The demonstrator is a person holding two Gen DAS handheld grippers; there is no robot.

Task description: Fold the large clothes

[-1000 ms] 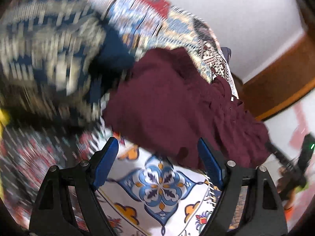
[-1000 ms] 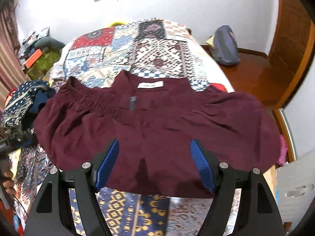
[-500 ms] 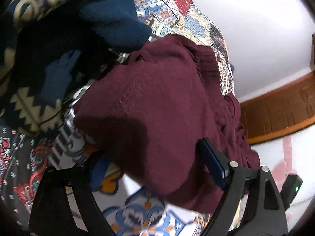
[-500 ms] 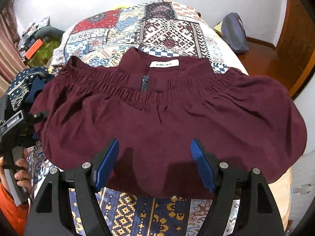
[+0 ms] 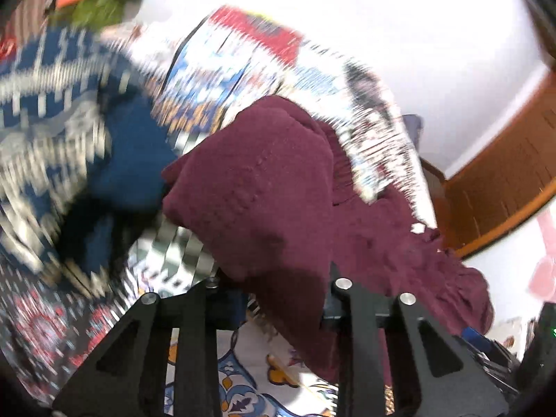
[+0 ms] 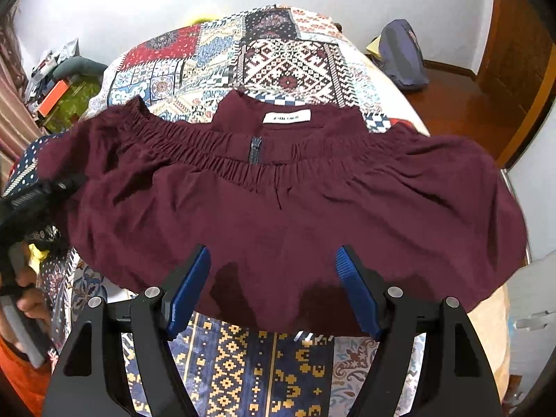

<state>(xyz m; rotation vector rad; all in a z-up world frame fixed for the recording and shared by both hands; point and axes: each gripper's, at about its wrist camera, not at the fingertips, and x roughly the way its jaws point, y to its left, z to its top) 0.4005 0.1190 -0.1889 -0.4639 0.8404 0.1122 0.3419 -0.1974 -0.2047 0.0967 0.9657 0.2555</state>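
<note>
Left wrist view, blurred: left gripper (image 5: 278, 285) just closed — fingers clenched on the left edge of the maroon garment (image 5: 278, 187), cloth bunched between them. Navy patterned clothes (image 5: 69, 121) just beside.

Right wrist view: maroon garment (image 6: 278, 201) spread flat on patchwork bedspread (image 6: 271, 55), white label (image 6: 286, 117) at far edge. Right gripper (image 6: 274, 290) released, fingers apart over near hem — not gripping.
</note>
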